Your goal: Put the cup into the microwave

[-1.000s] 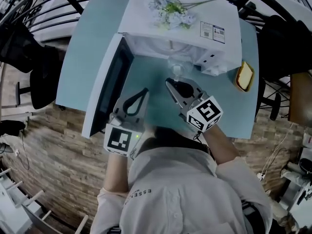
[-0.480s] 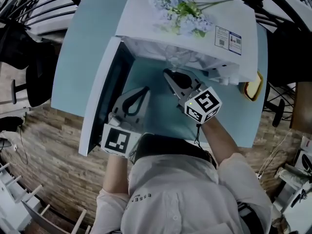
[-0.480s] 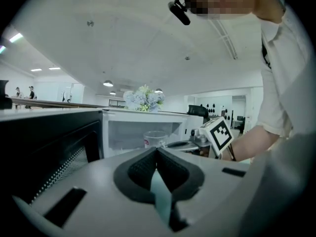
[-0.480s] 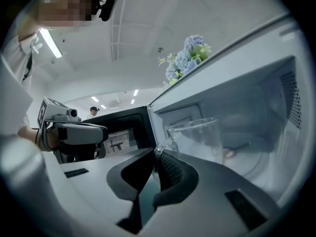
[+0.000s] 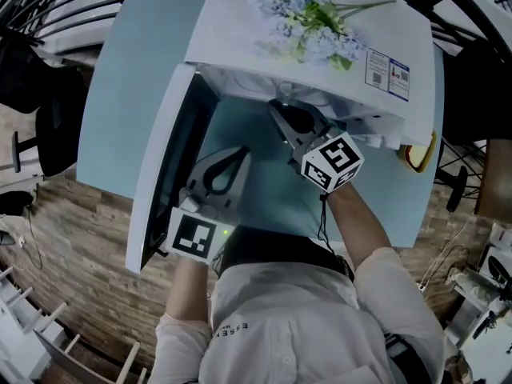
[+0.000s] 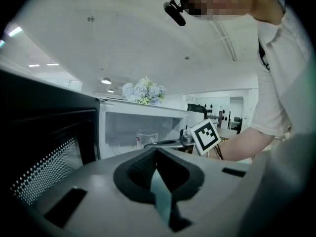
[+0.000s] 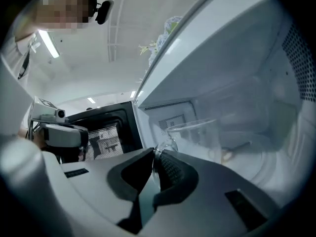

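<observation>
A white microwave [image 5: 320, 70] stands on the teal table with its door [image 5: 164, 174] swung open to the left. My right gripper [image 5: 277, 112] reaches into the cavity, shut on the handle of a clear glass cup [image 7: 197, 137]. In the right gripper view the cup hangs upright just past the jaws [image 7: 154, 154], above the cavity floor. The head view hides the cup under the microwave's top. The left gripper view shows the cup [image 6: 146, 138] inside the opening. My left gripper [image 5: 240, 152] is shut and empty, in front of the opening beside the door.
A bunch of pale flowers [image 5: 308, 18] lies on the microwave's top. A slice of bread [image 5: 416, 154] sits at the table's right edge. The glass turntable [image 7: 276, 157] lies under the cup. The teal table [image 5: 128, 78] ends close behind both hands.
Both grippers have moved forward toward the microwave. The right one has carried the cup from in front of the opening into the cavity, out of the head view's sight.
</observation>
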The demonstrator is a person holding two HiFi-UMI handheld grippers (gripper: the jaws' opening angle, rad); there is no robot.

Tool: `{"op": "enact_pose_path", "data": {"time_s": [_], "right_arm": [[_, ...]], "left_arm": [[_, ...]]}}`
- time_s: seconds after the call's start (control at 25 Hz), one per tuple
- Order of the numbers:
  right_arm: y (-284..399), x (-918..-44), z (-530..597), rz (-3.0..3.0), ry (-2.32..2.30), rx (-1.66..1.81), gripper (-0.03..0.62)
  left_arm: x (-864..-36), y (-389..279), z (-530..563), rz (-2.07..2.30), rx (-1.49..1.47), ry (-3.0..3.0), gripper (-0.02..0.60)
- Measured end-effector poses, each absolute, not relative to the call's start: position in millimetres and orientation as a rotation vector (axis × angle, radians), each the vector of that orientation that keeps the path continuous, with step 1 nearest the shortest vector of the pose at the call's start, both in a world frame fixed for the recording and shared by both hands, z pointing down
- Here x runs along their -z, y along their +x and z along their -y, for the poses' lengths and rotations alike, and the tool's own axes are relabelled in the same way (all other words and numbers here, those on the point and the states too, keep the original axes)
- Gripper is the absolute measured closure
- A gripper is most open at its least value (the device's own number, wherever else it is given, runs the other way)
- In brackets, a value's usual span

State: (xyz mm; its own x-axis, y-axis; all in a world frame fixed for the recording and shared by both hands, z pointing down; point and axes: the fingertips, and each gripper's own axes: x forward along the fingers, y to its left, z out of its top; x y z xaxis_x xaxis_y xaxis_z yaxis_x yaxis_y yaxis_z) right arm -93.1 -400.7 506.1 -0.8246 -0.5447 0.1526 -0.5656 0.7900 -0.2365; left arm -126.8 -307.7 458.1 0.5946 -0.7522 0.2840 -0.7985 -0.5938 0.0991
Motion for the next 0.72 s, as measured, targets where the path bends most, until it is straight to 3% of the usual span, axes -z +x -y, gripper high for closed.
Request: {"op": "enact_pose_path", "data": {"time_s": [0.72], "right_arm": [[-98,-513,433,2.886,1.049,-0.348,0.568]], "left_arm": [[-475,-127,309,1.268,-0.29,2.562,0.58]]}}
